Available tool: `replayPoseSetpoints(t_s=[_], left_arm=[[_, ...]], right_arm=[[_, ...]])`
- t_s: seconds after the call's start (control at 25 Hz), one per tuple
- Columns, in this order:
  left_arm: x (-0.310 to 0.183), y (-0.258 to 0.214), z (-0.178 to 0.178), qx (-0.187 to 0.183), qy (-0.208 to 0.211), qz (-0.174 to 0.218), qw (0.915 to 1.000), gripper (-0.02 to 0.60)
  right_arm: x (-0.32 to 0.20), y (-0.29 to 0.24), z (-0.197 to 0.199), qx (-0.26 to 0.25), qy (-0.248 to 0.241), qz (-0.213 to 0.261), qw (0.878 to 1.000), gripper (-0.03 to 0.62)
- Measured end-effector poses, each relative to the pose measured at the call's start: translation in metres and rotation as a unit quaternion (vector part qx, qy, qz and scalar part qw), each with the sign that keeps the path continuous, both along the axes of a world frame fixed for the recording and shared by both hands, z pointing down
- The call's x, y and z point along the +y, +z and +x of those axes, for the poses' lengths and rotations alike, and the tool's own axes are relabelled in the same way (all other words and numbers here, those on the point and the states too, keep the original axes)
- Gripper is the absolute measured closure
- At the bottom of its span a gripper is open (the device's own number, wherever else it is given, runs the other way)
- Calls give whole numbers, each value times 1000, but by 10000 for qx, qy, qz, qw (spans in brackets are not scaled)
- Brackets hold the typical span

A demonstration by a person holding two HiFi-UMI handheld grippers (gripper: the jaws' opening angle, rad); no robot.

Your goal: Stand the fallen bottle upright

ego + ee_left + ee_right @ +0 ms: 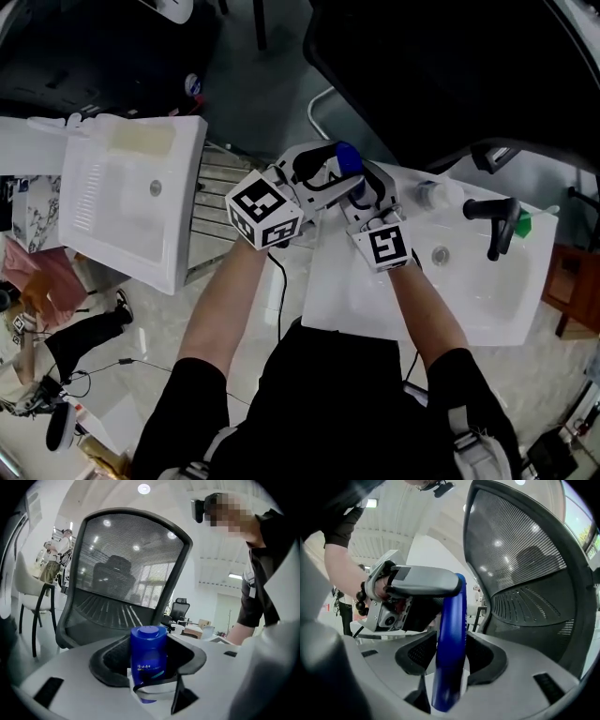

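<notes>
**Q:** Why do both grippers meet at one spot?

**A:** The bottle (148,656) is held near-upright over the table's (356,300) far corner. The left fingers (110,663) are closed on its narrow edges near the cap. The right fingers (487,660) are closed on its broad faces lower down, probably to steady the lean. Whether its base rests on the table is hidden.

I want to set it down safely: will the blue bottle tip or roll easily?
Probably tips sideways: the bottle looks wide in the left gripper view, thin in the right one. That flat shape should hardly roll. Its glossy skin may slip.
</notes>
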State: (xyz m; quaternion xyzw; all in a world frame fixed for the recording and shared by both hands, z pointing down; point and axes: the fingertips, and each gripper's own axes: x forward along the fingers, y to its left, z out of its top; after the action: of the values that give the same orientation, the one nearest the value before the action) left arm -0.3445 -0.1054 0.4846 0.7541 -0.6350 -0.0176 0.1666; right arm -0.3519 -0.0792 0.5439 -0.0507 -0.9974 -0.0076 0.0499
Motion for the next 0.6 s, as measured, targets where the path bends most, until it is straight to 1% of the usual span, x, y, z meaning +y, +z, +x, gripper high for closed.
replayPoseSetpoints(t_s=[0.16, 0.28, 0.36, 0.44, 0.6], left_arm=[[3, -2, 4, -411, 18, -66, 9991, 334], [9, -1, 11, -642, -4, -58, 9979, 334], [11, -1, 15, -728, -8, -49, 9973, 333], [13, -1, 17, -670, -14, -38, 9977, 333], [18, 0, 20, -374, -96, 4, 9993, 333]], right_arm=[[-1, 6, 15, 157, -14, 79, 9998, 390], [-4, 7, 35, 188, 49, 114, 9997, 381], [-9, 8, 51, 231, 139, 97, 9996, 381], [-14, 9, 67, 309, 262, 81, 9991, 381], [-21, 8, 97, 432, 465, 39, 9980, 381]])
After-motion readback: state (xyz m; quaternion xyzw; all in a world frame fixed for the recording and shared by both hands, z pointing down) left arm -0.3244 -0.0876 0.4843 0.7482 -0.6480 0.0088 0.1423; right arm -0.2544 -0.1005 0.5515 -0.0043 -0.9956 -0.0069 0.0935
